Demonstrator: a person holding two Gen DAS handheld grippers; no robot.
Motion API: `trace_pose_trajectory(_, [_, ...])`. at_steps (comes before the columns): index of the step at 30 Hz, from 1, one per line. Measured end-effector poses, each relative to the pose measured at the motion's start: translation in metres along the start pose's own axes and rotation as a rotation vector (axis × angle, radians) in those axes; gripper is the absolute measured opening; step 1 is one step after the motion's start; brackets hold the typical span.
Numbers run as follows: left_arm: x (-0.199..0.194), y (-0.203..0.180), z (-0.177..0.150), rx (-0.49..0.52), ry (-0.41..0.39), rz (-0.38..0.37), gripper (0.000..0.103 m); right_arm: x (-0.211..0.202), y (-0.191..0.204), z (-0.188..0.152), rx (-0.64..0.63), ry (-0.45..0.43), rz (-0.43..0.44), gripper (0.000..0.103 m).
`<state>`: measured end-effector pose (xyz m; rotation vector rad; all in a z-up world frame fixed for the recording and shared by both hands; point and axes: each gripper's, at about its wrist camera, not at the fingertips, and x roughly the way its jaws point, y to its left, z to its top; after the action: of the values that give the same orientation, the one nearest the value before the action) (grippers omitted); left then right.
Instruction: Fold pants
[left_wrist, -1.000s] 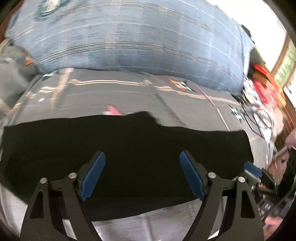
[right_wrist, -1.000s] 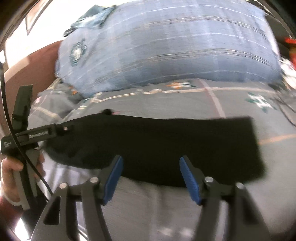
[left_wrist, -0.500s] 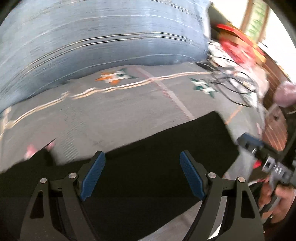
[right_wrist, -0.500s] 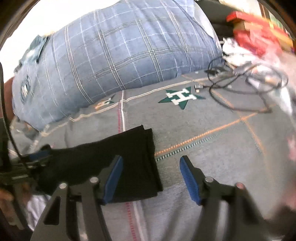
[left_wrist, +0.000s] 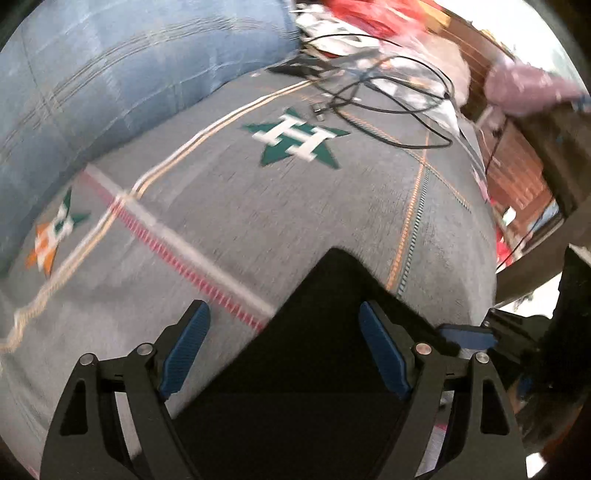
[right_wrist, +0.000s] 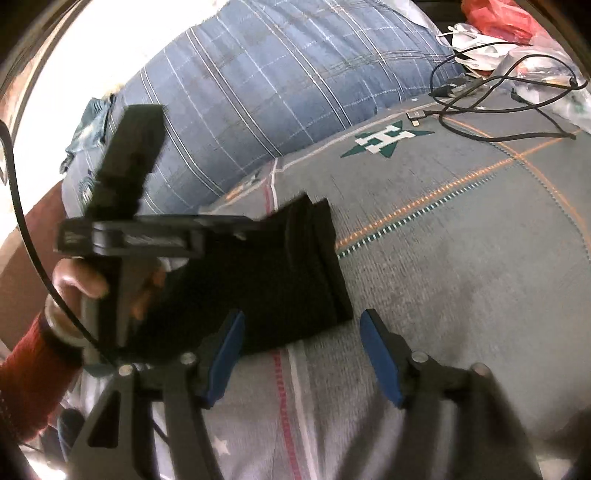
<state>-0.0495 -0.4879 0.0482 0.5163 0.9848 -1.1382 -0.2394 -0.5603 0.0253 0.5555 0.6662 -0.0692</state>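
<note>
Lying: black pants (right_wrist: 280, 273) on bedspread (right_wrist: 461, 266), folded band, long axis running left from free end.
Left hand-held gripper (left_wrist: 284, 350): open, directly over pants.
Right hand-held gripper (right_wrist: 303, 354): open, just beside the end.

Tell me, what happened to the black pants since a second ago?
The pants were a long flat strip across the bed; now they lie folded into a short layered bundle. Both views swung right, toward the cables. The left tongs and right tongs stayed open, holding nothing. The blue blanket and grey bedsheet stayed put.
</note>
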Motion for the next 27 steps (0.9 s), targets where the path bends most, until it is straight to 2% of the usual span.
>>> trace_pose_trajectory(4, [0.003, -0.004, 0.005, 0.031, -0.016, -0.073, 0.083, 0.004, -0.001, 0.0, 0.009, -0.035, 0.023, 0.066])
trace_pose_trajectory(6, [0.004, -0.008, 0.005, 0.058, -0.034, -0.079, 0.083, 0.006, 0.001, -0.001, 0.006, -0.049, 0.018, 0.066])
trace_pose_trajectory(8, [0.006, -0.016, 0.004, 0.116, -0.041, -0.077, 0.072, 0.008, 0.004, -0.002, -0.006, -0.061, 0.006, 0.061])
trace_pose_trajectory(9, [0.005, -0.02, 0.005, 0.135, -0.043, -0.088, 0.056, 0.01, 0.006, -0.002, -0.018, -0.061, -0.001, 0.056])
trace_pose_trajectory(10, [0.005, -0.023, 0.006, 0.148, -0.044, -0.113, 0.039, 0.014, 0.009, -0.002, -0.032, -0.051, -0.006, 0.039])
trace_pose_trajectory(11, [0.005, -0.025, 0.006, 0.155, -0.044, -0.122, 0.036, 0.018, 0.008, 0.0, -0.029, -0.038, 0.006, 0.016])
trace_pose_trajectory(12, [0.007, -0.027, 0.006, 0.158, -0.046, -0.12, 0.03, 0.025, 0.006, 0.001, -0.003, -0.005, 0.043, 0.013])
trace_pose_trajectory(14, [0.007, -0.021, 0.007, 0.125, -0.06, -0.145, 0.023, 0.024, 0.006, 0.004, 0.004, -0.013, 0.047, 0.011])
trace_pose_trajectory(15, [0.005, -0.016, 0.008, 0.097, -0.063, -0.16, 0.014, 0.022, 0.008, 0.005, -0.005, -0.021, 0.044, 0.011])
trace_pose_trajectory(16, [0.002, -0.009, 0.008, 0.061, -0.064, -0.18, 0.011, 0.02, 0.011, 0.005, -0.01, -0.029, 0.046, 0.011])
trace_pose_trajectory(19, [-0.017, -0.004, 0.004, 0.039, -0.108, -0.195, 0.011, 0.01, 0.025, 0.008, -0.048, -0.053, 0.045, 0.011])
trace_pose_trajectory(22, [-0.054, -0.004, -0.001, 0.044, -0.177, -0.173, 0.011, -0.005, 0.047, 0.015, -0.1, -0.08, 0.069, 0.01])
trace_pose_trajectory(27, [-0.122, 0.023, -0.017, -0.029, -0.263, -0.165, 0.011, -0.025, 0.102, 0.029, -0.207, -0.115, 0.155, 0.011])
